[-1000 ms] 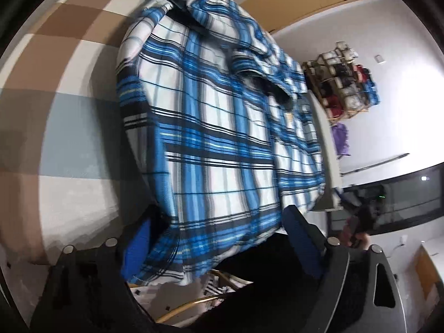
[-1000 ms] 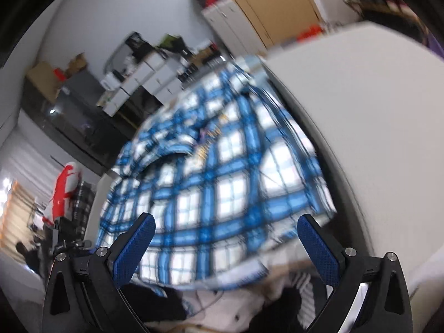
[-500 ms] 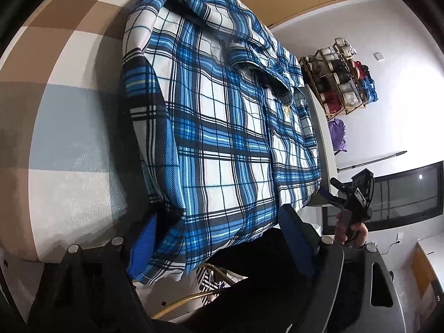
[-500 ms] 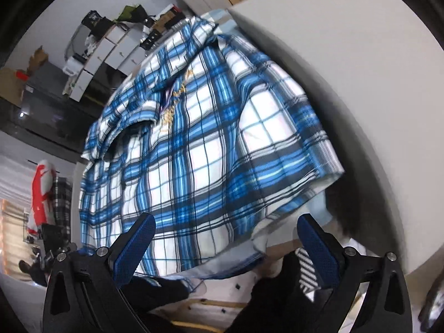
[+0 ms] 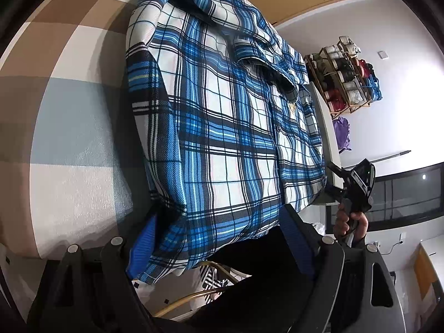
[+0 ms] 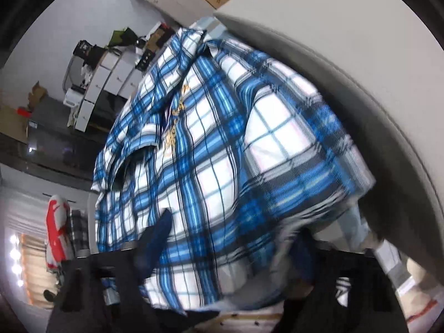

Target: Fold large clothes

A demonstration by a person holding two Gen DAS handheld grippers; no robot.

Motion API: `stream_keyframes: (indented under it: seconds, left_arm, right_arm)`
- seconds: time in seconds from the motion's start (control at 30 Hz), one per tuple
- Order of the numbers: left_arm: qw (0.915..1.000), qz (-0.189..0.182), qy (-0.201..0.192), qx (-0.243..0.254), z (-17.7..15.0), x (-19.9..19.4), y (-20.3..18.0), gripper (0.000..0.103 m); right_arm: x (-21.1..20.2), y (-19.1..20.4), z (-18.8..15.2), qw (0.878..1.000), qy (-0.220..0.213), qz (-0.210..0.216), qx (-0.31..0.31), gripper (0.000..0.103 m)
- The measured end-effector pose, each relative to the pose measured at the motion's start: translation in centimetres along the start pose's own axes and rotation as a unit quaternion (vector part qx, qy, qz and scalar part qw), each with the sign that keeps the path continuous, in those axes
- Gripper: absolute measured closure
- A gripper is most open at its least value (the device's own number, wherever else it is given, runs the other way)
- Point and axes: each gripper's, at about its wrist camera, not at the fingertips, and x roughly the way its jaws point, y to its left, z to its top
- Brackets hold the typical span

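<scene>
A blue, white and black plaid shirt (image 5: 227, 127) lies spread on a checked brown, white and pale blue surface (image 5: 72, 127), its hem hanging over the near edge. My left gripper (image 5: 222, 247) is open, its blue pads on either side of the hem's left part. In the right wrist view the same shirt (image 6: 211, 172) fills the middle, and my right gripper (image 6: 224, 244) is open with the hem between its fingers; the view is blurred. The right gripper also shows in the left wrist view (image 5: 352, 191), at the shirt's right hem corner.
A shelf rack with shoes (image 5: 349, 75) stands by the white wall at right. A dark cabinet and white drawers (image 6: 91, 94) stand behind the shirt in the right wrist view. A plain white surface (image 6: 360, 55) runs along the shirt's right side.
Both grippers have moved in toward the shirt's hem. The right gripper has closed in from a distance and the hem now lies between its fingers. The shirt looks flatter.
</scene>
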Motion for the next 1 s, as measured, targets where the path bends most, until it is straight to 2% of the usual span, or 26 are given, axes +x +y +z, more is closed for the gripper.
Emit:
stream_keyframes:
  seconds: [0.03, 0.07, 0.1, 0.13, 0.2, 0.23, 0.3, 0.33, 0.5, 0.67, 0.73, 0.8, 0.87, 0.9, 0.97, 1.0]
  left_arm:
    - [1.0, 0.003, -0.001, 0.003, -0.1, 0.0, -0.1, 0.023]
    - [1.0, 0.006, 0.0, 0.006, -0.1, 0.0, -0.2, 0.023]
    - [0.9998, 0.014, 0.0, 0.011, -0.1, 0.0, -0.3, 0.023]
    - [0.9997, 0.02, -0.001, 0.013, -0.2, 0.0, -0.4, 0.023]
    - [0.9995, 0.029, -0.004, 0.014, -0.3, 0.0, -0.5, 0.026]
    - [0.999, 0.042, -0.007, 0.014, -0.4, 0.0, -0.6, 0.034]
    - [0.9978, 0.065, -0.009, 0.01, -0.6, 0.0, -0.4, 0.067]
    - [0.9975, 0.07, -0.001, 0.003, -0.6, 0.1, -0.1, 0.103]
    - [0.9991, 0.04, -0.013, -0.005, -0.6, -0.9, -0.3, 0.103]
    - [0.9975, -0.044, -0.036, -0.042, -0.1, -1.8, 0.8, 0.103]
    - [0.9962, -0.051, -0.033, -0.062, 0.2, -1.3, 1.5, 0.103]
    - [0.9956, -0.04, -0.021, -0.082, 0.5, -0.6, 2.1, 0.099]
    - [0.9951, -0.025, -0.014, -0.095, 0.7, 0.0, 2.5, 0.074]
    - [0.9952, -0.023, -0.016, -0.094, 0.7, 0.0, 2.4, 0.066]
    - [0.9958, -0.001, -0.03, -0.086, 0.7, -0.2, 2.0, 0.033]
    - [0.9958, 0.012, -0.039, -0.082, 0.4, -0.4, 1.9, 0.029]
  right_arm:
    - [0.1, 0.1, 0.1, 1.0, -0.003, -0.004, -0.006, 0.069]
    - [0.2, 0.3, 0.0, 1.0, -0.007, -0.005, -0.014, 0.079]
    - [0.0, 0.5, 0.0, 0.999, -0.014, -0.01, -0.03, 0.095]
    - [-0.3, 0.7, -0.1, 0.999, -0.023, -0.02, -0.042, 0.1]
    - [-1.4, 0.7, -0.3, 0.996, -0.051, -0.027, -0.064, 0.1]
    - [-2.1, 0.8, -0.3, 0.995, -0.061, -0.033, -0.075, 0.101]
    - [-3.0, 0.8, -0.3, 0.993, -0.075, -0.036, -0.084, 0.101]
    - [-3.5, 0.8, -0.4, 0.992, -0.081, -0.036, -0.089, 0.101]
    - [-4.8, 1.3, -1.1, 0.987, -0.097, -0.027, -0.122, 0.101]
    - [-5.1, 2.1, -1.2, 0.986, -0.101, -0.007, -0.133, 0.101]
    - [-4.9, 2.6, -1.1, 0.985, -0.102, -0.008, -0.14, 0.101]
    - [-4.7, 2.7, -1.1, 0.986, -0.099, 0.001, -0.138, 0.101]
    - [-4.5, 2.6, -1.2, 0.986, -0.098, 0.008, -0.132, 0.101]
    - [-4.3, 2.6, -1.2, 0.987, -0.096, 0.011, -0.131, 0.101]
    - [-3.9, 2.6, -1.4, 0.987, -0.095, 0.009, -0.132, 0.101]
    - [-3.7, 2.6, -1.5, 0.987, -0.093, 0.007, -0.133, 0.101]
